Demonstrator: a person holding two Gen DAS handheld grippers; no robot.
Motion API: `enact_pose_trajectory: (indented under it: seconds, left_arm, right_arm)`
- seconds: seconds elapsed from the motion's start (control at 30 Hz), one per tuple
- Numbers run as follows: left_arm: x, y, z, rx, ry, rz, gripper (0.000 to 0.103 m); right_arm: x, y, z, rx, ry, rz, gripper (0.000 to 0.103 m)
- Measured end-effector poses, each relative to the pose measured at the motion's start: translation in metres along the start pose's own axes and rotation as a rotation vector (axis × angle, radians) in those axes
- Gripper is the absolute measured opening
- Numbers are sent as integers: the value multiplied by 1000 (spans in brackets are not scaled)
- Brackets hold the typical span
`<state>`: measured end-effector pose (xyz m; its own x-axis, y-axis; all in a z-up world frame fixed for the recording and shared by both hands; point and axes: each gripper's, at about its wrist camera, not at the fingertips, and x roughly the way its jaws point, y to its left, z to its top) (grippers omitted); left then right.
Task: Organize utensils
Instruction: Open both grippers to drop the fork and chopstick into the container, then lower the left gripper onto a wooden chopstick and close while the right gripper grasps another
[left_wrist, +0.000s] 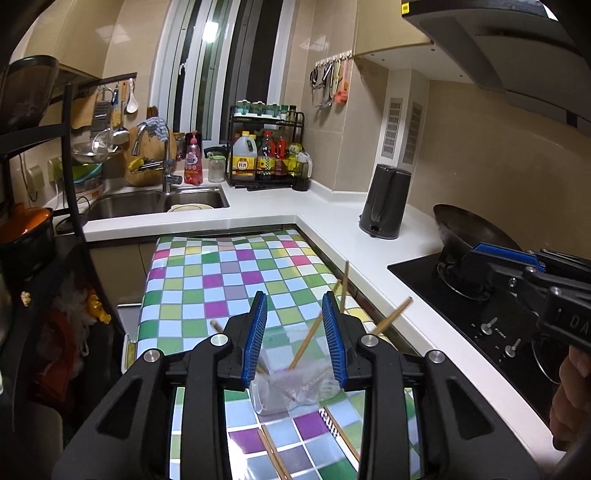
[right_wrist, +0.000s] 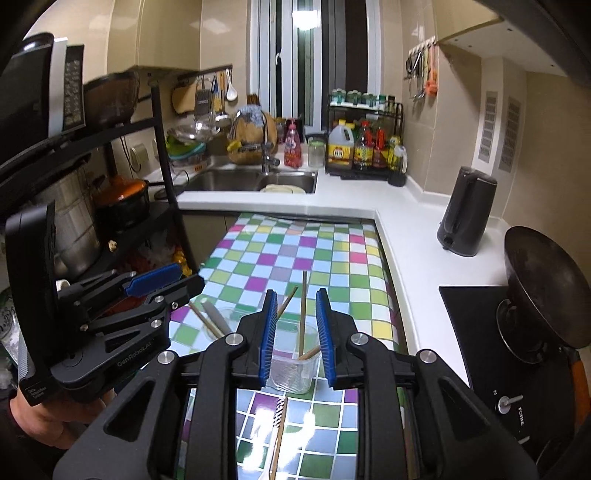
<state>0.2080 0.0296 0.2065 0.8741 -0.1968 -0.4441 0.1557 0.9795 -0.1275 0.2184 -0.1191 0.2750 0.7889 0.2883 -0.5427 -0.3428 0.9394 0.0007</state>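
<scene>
Side by side, both grippers level, left gripper (left_wrist: 294, 338), right gripper (right_wrist: 296, 336), fingers apart over cup (right_wrist: 292, 373)

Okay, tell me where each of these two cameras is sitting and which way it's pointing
Left wrist: on the left gripper, looking forward and down at the clear cup holding chopsticks on the checkered table; the right gripper and the person's hand show at right.
Right wrist: on the right gripper, facing the same cup; the left gripper shows at left.
Shared: cup, chopsticks, table, sink, kettle, wok.
</scene>
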Motion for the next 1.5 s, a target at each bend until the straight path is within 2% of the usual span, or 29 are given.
enact_pose_trajectory:
  seconds: [0.17,0.3,0.37,0.43,0.53,0.67,0.83,1.13,1.27,1.33,1.5]
  left_arm:
    - [-33,-5,-32,-12,-27,-4,25]
    - [-49,-8,-74,-18,-32,15,19]
    - [-55,-9,-100,-25,-31,27,16]
    - [-56,-11,-128,-28,-20,41,15]
    - [-55,-11,-168,-38,14,65,15]
    - [-43,-3,-219,-110,139,77,15]
    - [-26,-2,-247,-160,258,89,15]
    - [-15,-9,-270,-183,350,42,15]
    - [-15,-10,-271,-174,350,55,15]
    - [-17,-7,-271,-189,344,70,10]
    - [-15,-9,-272,-190,352,50,10]
  right_arm:
    - [-40,2,-32,-4,-77,-11,23]
    - [-56,0,-70,37,-114,5,21]
    - [-58,0,-98,64,-131,14,11]
    - [-55,2,-125,94,-134,8,9]
    - [-40,5,-170,124,-87,13,9]
    - [-12,12,-231,156,54,27,10]
    - [13,19,-284,158,198,43,11]
    - [36,29,-304,134,287,55,12]
    - [40,29,-307,120,302,38,13]
    - [40,29,-308,120,299,34,13]
    - [40,30,-308,116,300,30,13]
